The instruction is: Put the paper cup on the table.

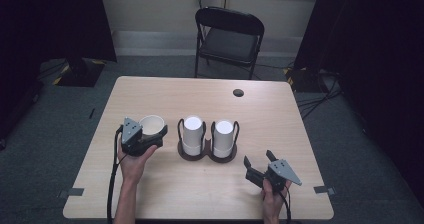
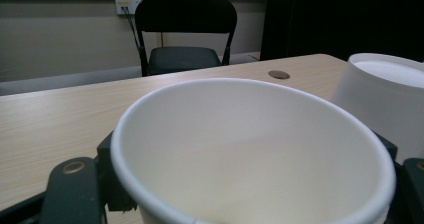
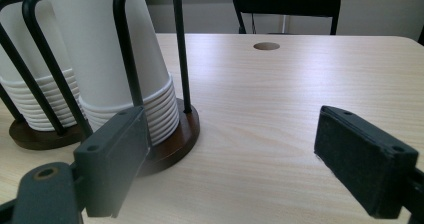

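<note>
My left gripper [image 1: 152,134] is shut on a white paper cup [image 1: 151,122], held mouth-up just above the table's left half. In the left gripper view the cup [image 2: 250,149] sits wide between the two jaws. To its right stands a dark round-based cup holder [image 1: 207,156] with black wire loops. It carries two stacks of upside-down white cups [image 1: 192,130] [image 1: 223,134]. My right gripper [image 1: 259,160] rests near the front right of the table, open and holding nothing. In the right gripper view the right gripper [image 3: 235,159] points at bare table, with the holder [image 3: 175,139] and the nearer cup stack [image 3: 115,59] to the left.
The light wooden table [image 1: 200,194] has a round cable hole [image 1: 238,92] near its far edge. A black folding chair [image 1: 229,39] stands beyond it. Dark curtains hang at both sides. The person's forearms come in from the bottom edge.
</note>
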